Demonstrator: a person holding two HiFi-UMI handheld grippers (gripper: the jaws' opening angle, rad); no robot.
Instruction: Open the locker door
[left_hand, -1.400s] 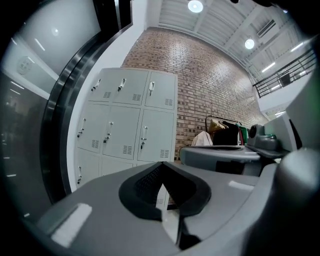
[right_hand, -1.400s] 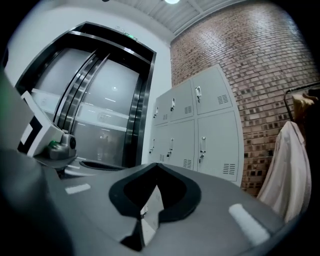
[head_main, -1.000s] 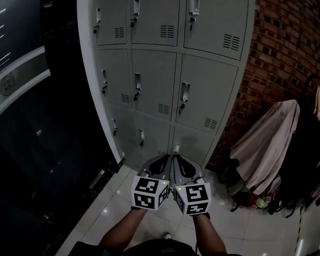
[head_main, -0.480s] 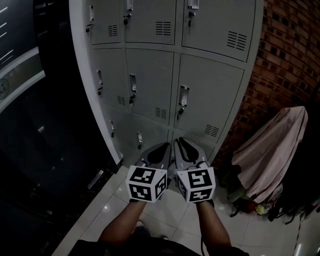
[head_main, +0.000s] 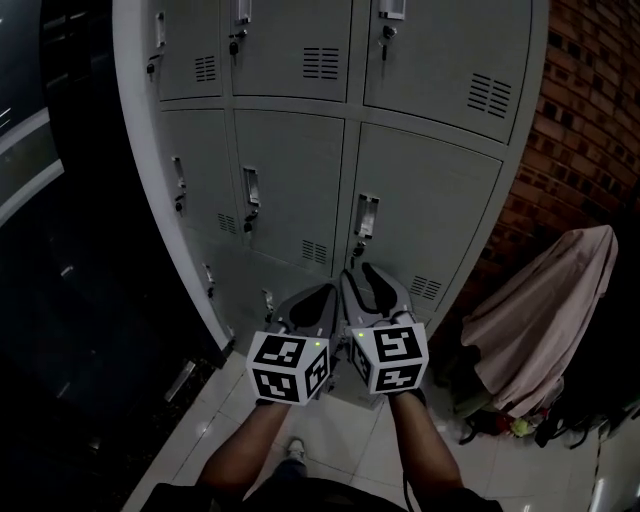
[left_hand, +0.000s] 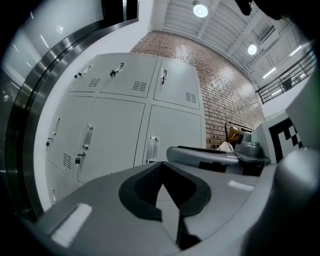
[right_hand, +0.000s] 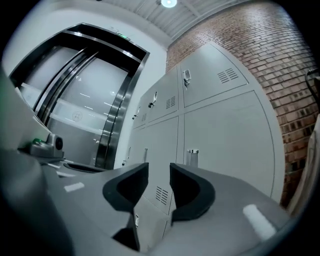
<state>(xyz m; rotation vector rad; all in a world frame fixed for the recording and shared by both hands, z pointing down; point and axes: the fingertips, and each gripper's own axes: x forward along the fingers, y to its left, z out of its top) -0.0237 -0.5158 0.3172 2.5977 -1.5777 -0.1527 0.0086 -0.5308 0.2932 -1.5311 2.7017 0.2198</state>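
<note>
A bank of grey lockers (head_main: 300, 160) stands in front of me, all doors closed. The middle-row right door (head_main: 430, 215) has a vertical metal handle (head_main: 366, 216), which also shows in the right gripper view as the handle (right_hand: 192, 156). Both grippers are held side by side, low, before the lockers. My left gripper (head_main: 322, 296) is shut, its tips meeting with nothing between them (left_hand: 162, 184). My right gripper (head_main: 360, 275) points just below that handle. Its jaws are opening, and the narrow gap (right_hand: 159, 175) is empty. Neither gripper touches a locker.
A brick wall (head_main: 590, 120) runs along the right of the lockers. A pale cloth (head_main: 545, 310) hangs over something at the right, with dark bags beneath it. A dark glass-and-steel panel (head_main: 60, 260) fills the left. Below lies the glossy tiled floor (head_main: 200, 440).
Both grippers have moved up and forward, closer to the middle-row right door. The right gripper's jaws, closed before, now stand slightly apart. The left gripper stays shut.
</note>
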